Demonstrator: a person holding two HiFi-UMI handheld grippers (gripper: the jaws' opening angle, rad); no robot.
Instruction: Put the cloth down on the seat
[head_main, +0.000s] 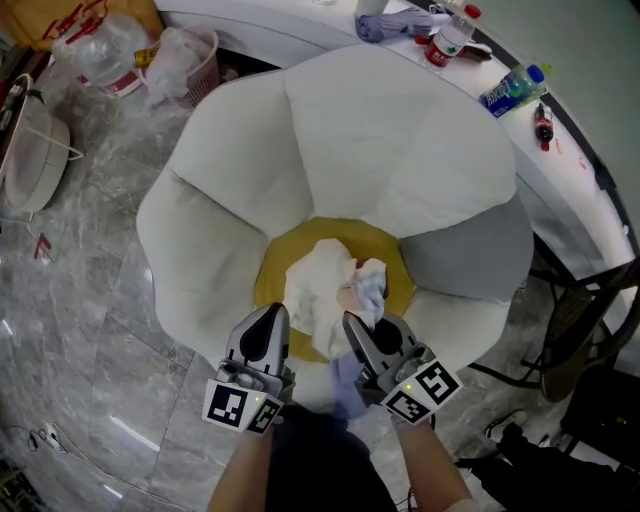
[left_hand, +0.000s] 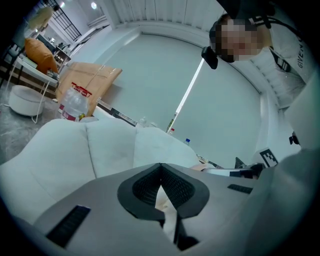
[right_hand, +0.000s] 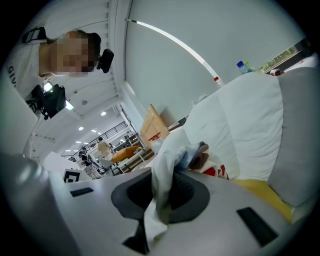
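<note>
the right gripper (right_hand: 159, 200) pinches a white cloth (right_hand: 167, 165) between closed jaws; white cushion (right_hand: 245, 125) and yellow seat (right_hand: 262, 195) beyond

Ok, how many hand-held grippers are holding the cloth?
2. The left hand-held gripper pinches the cloth on its left side, the right hand-held gripper on its right, over the seat.

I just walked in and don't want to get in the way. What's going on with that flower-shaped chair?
A person is working over the flower-shaped seat with a hand-held gripper in each hand. The left gripper and the right gripper both have their jaws shut on a bunched white cloth, each pinching a fold of it. The cloth is over the seat's yellow centre and has not been let go. Whether it already rests on the cushion is hard to tell.
</note>
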